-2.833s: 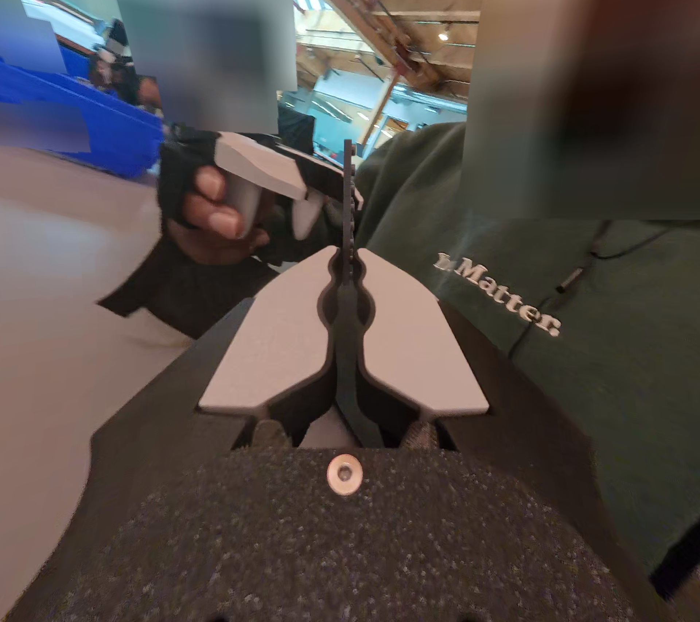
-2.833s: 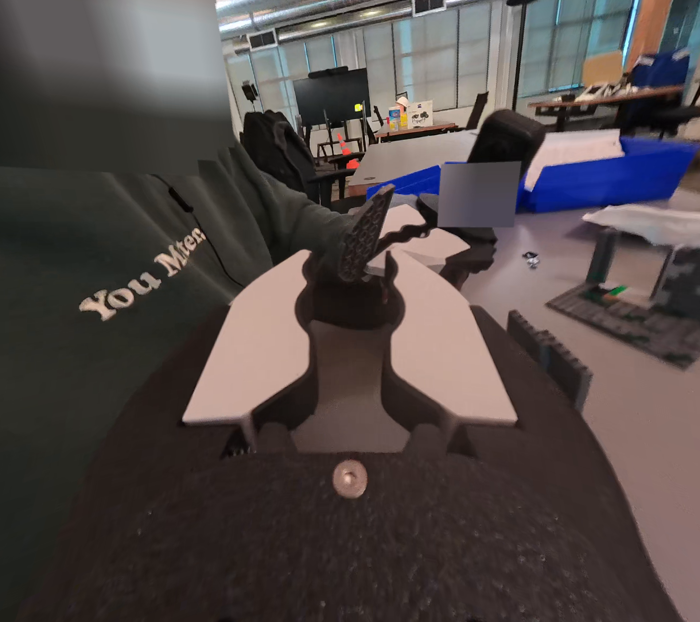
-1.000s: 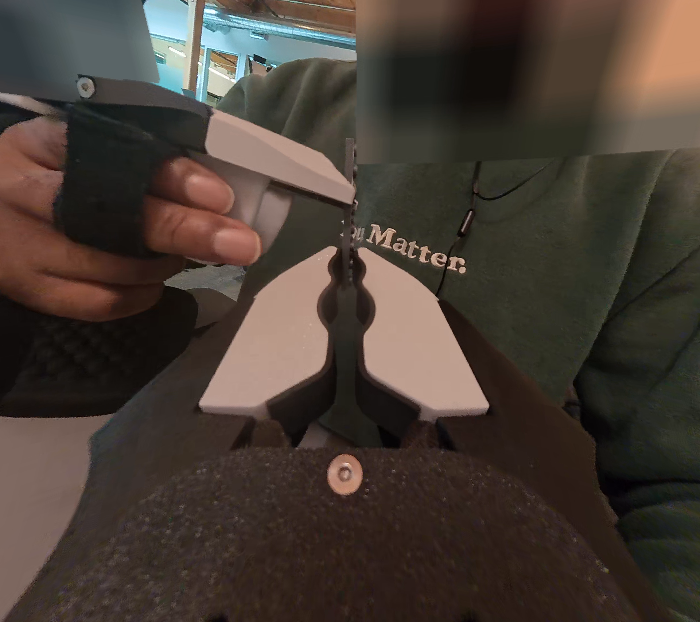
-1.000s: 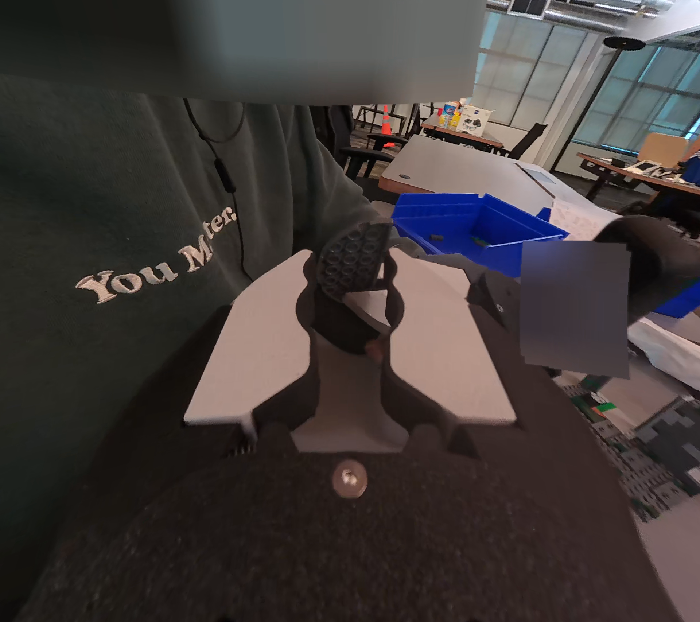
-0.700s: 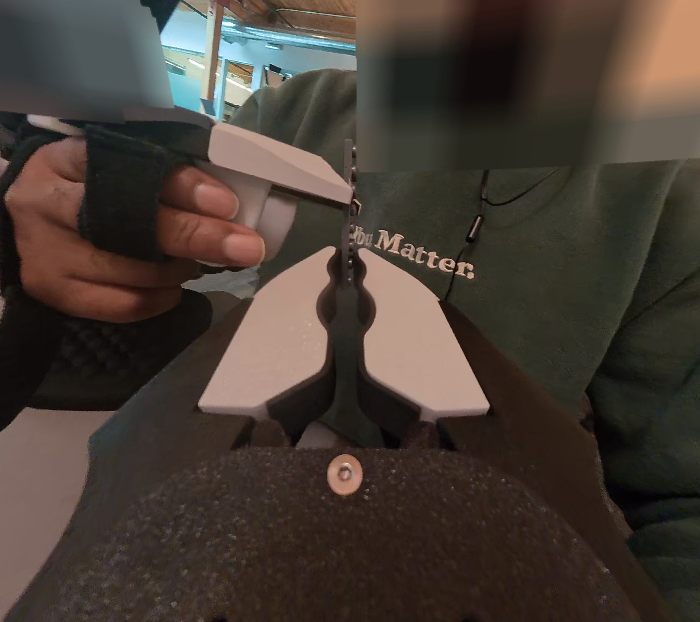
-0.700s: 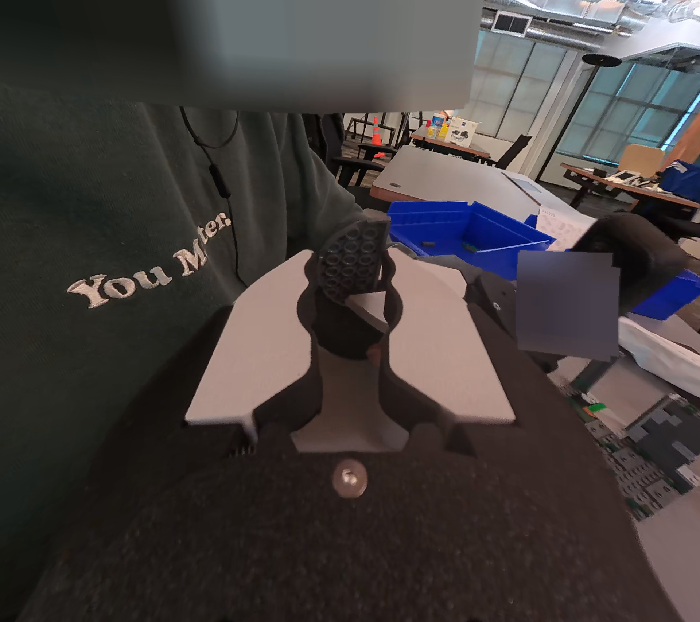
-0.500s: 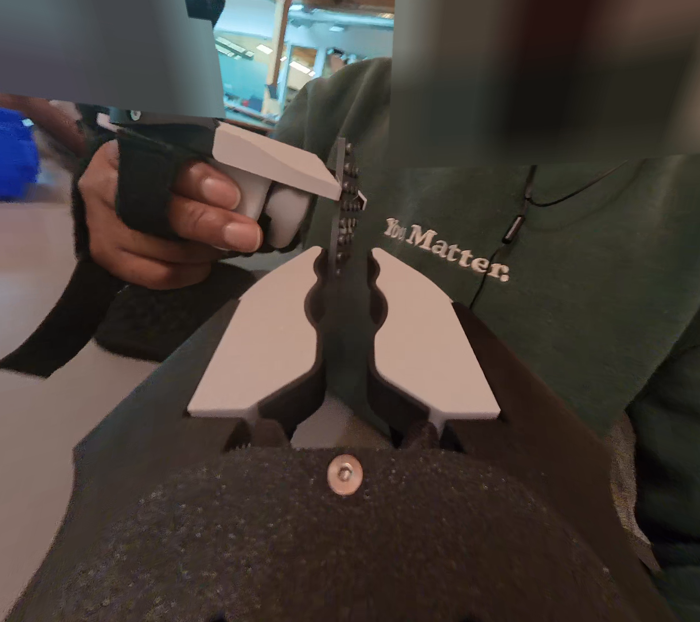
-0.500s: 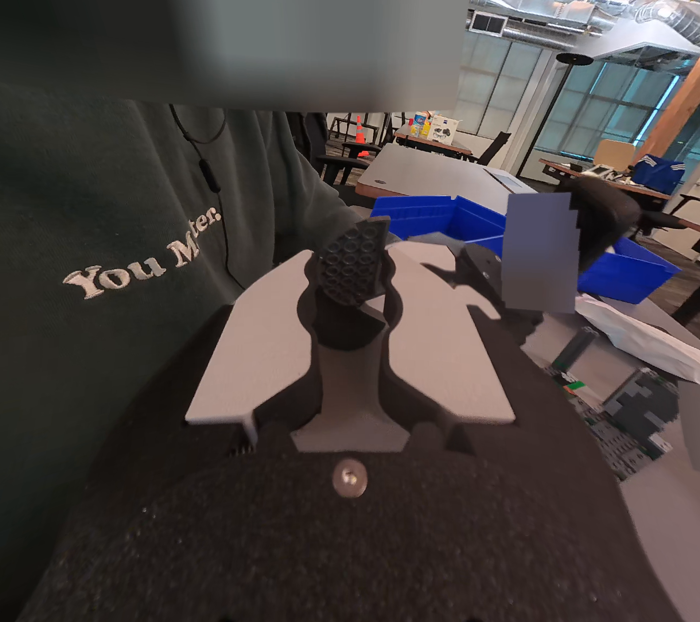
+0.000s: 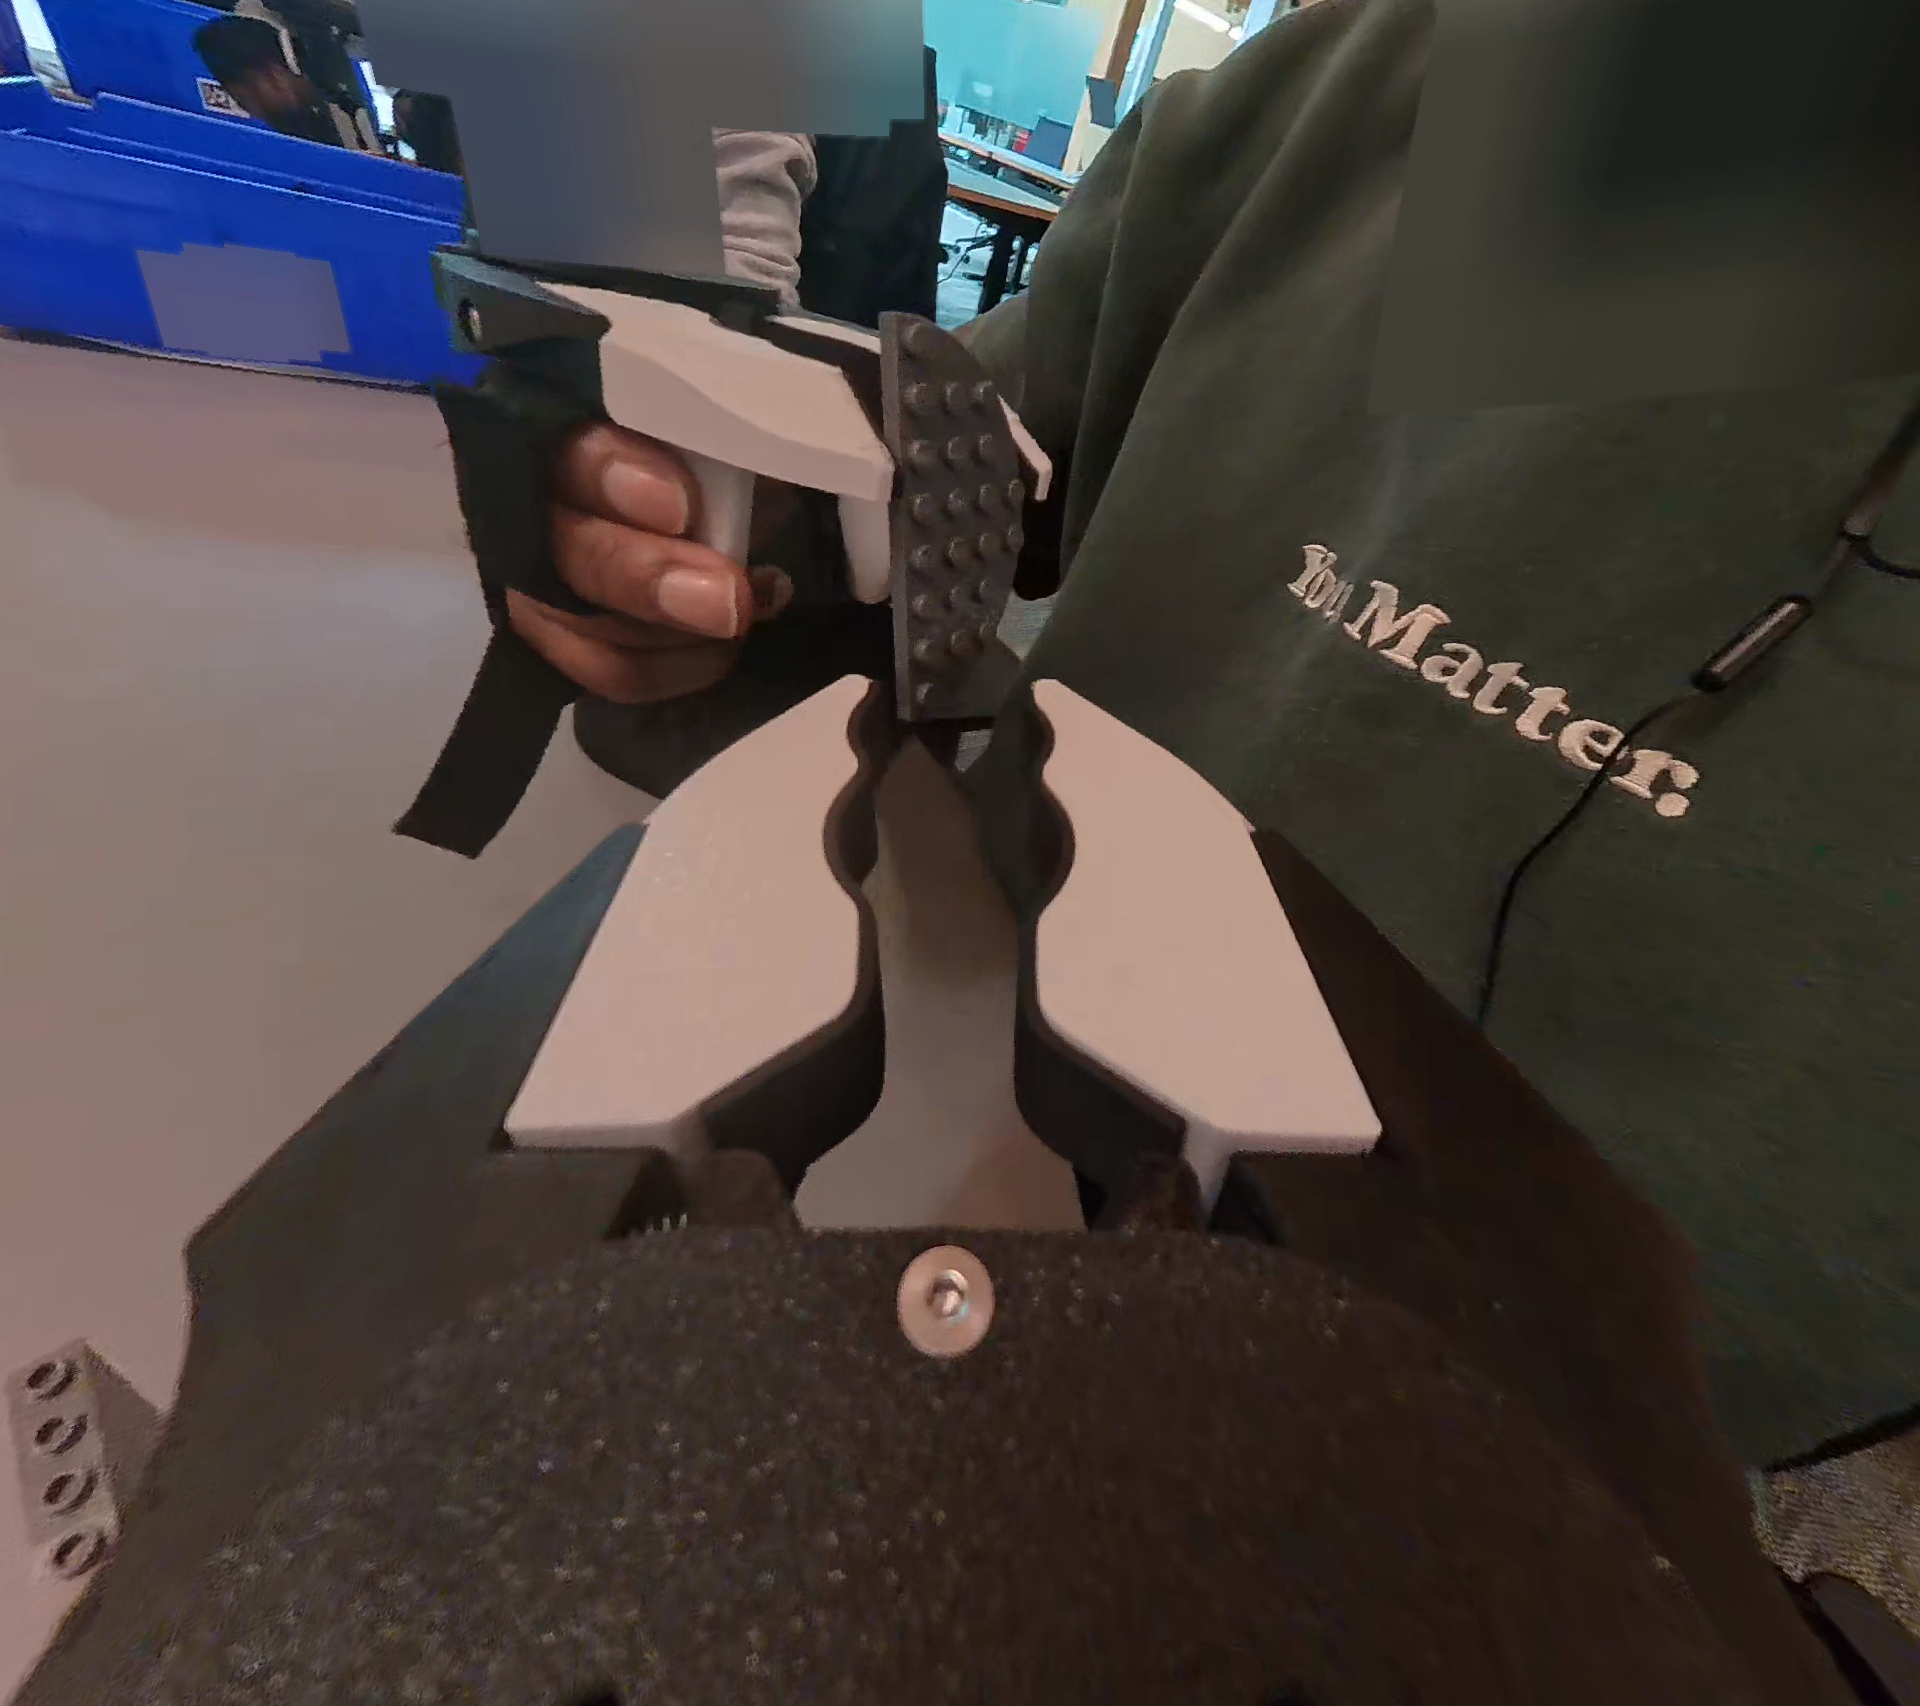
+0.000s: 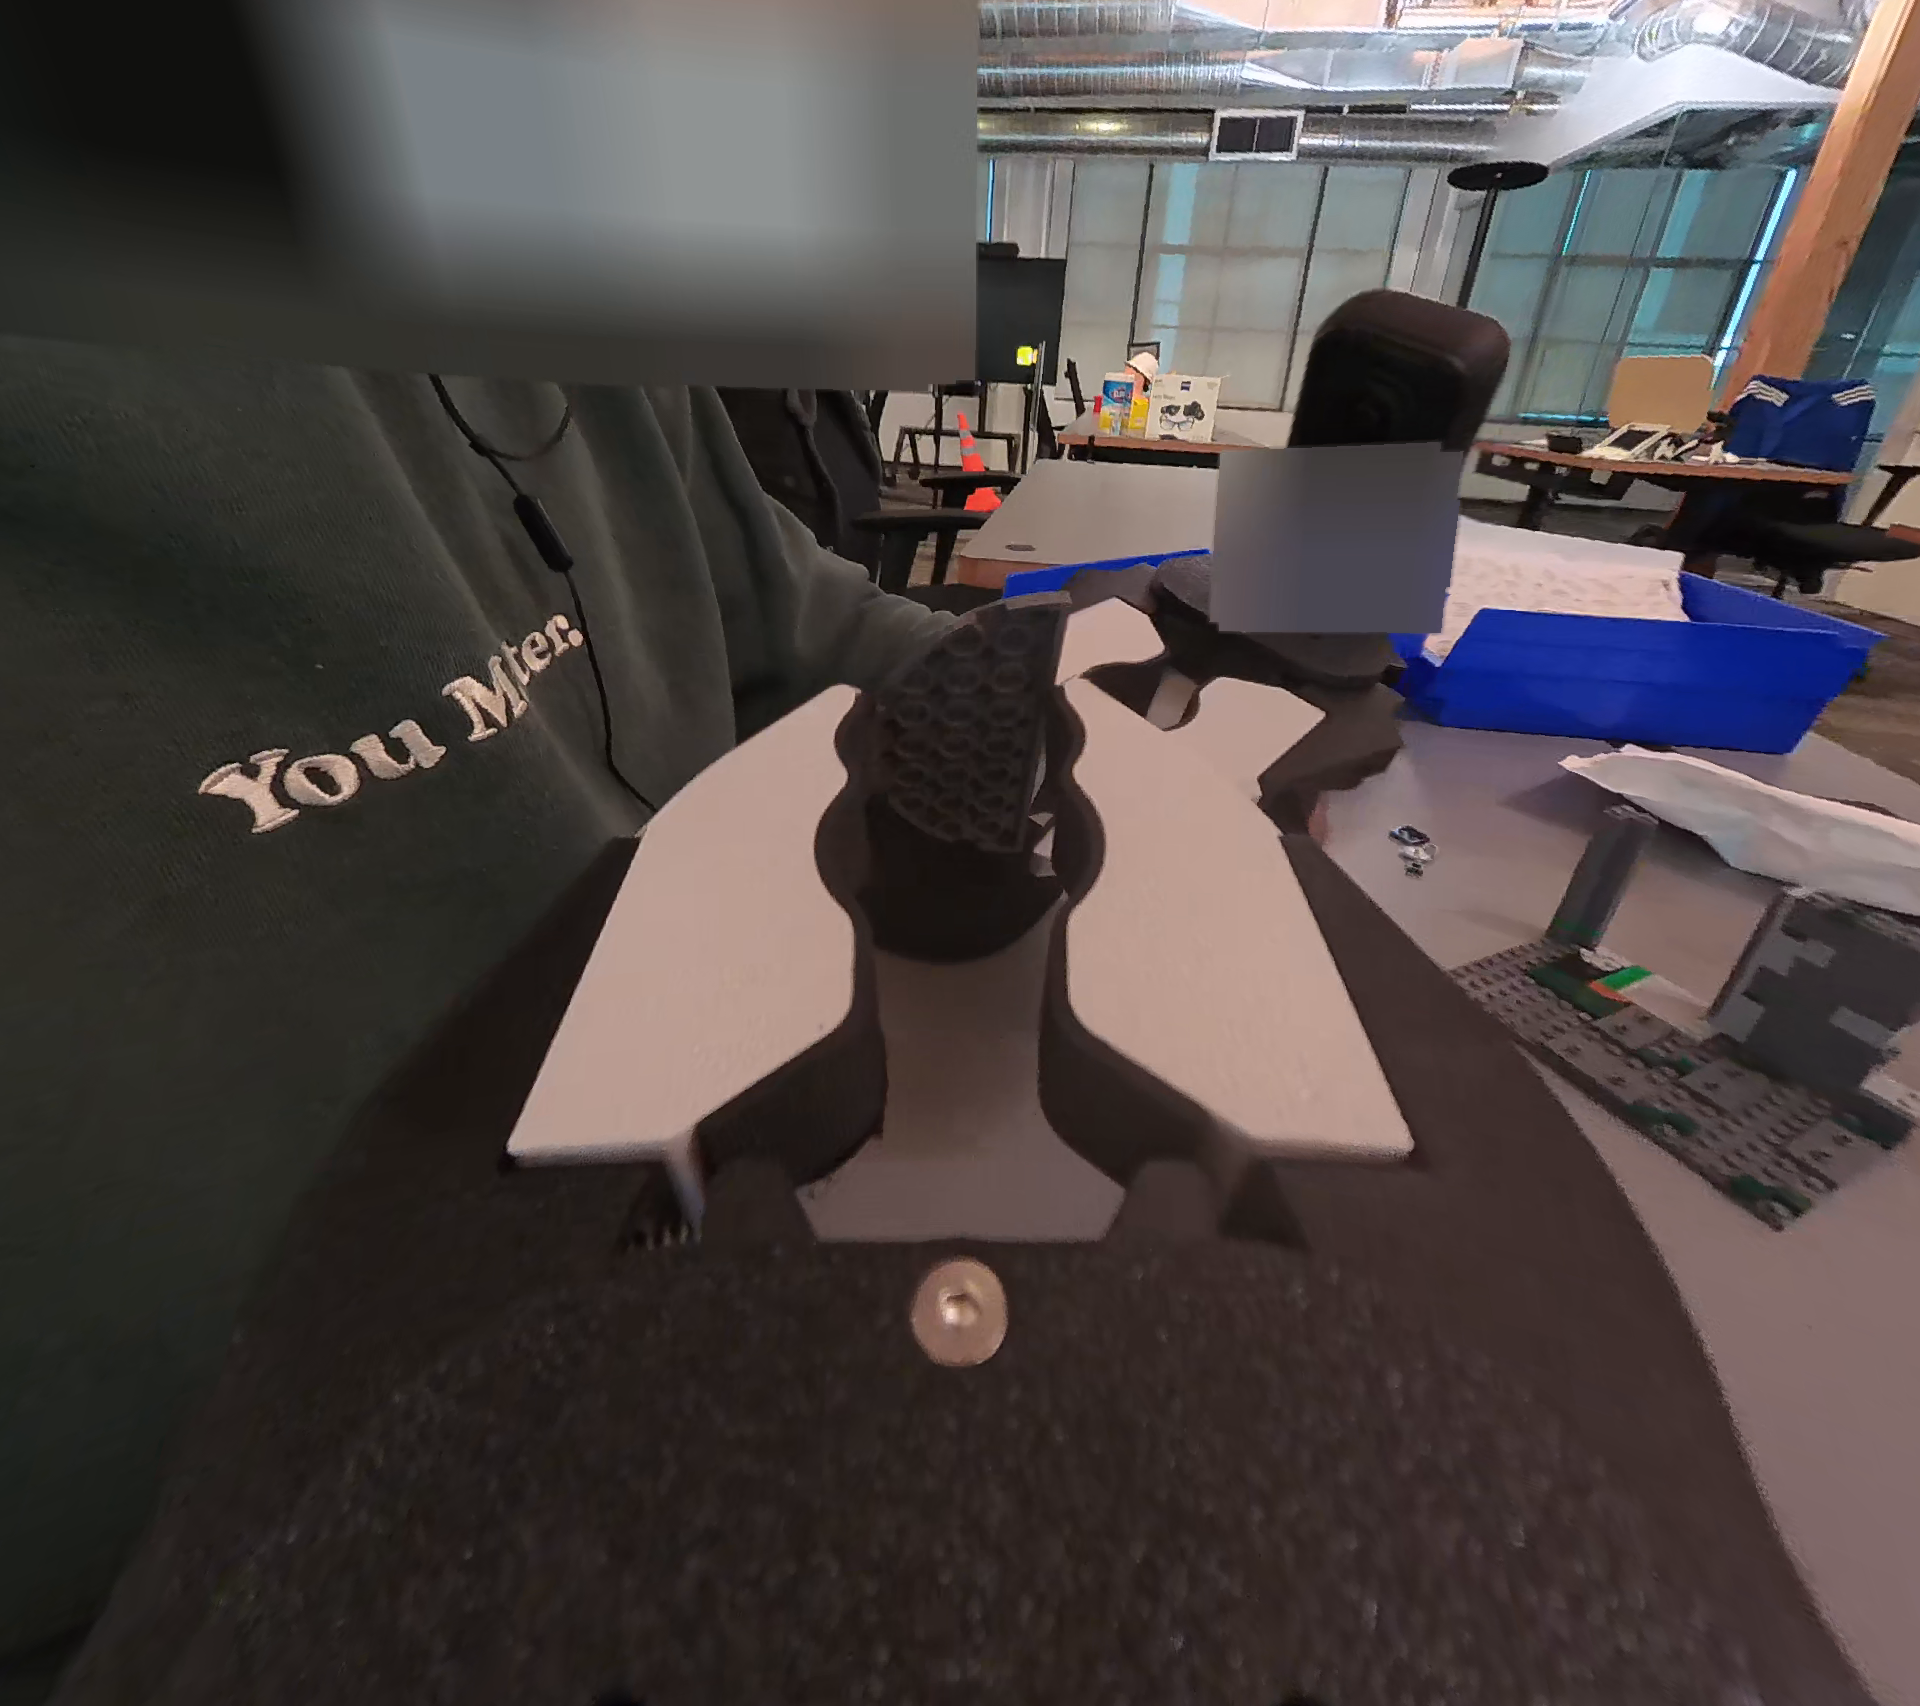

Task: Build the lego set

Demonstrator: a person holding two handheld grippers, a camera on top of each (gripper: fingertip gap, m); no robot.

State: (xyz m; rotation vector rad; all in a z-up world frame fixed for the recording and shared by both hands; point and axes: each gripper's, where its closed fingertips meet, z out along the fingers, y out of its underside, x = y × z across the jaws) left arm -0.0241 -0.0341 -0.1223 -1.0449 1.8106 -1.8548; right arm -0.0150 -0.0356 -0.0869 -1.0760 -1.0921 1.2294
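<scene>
Pinching the dark grey wedge plate (image 10: 961,747), right tool (image 10: 956,721); left tool (image 9: 940,721) spread.

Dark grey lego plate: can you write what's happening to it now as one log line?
part: dark grey lego plate | held by: right tongs, shut on it | left tongs: open, at its lower end | place: in the air, by green sweatshirt

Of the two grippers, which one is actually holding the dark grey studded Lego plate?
The right gripper: its white fingers clamp the dark grey studded wedge-shaped Lego plate. The left gripper is open, its fingers apart just below the plate's lower tip.
</scene>
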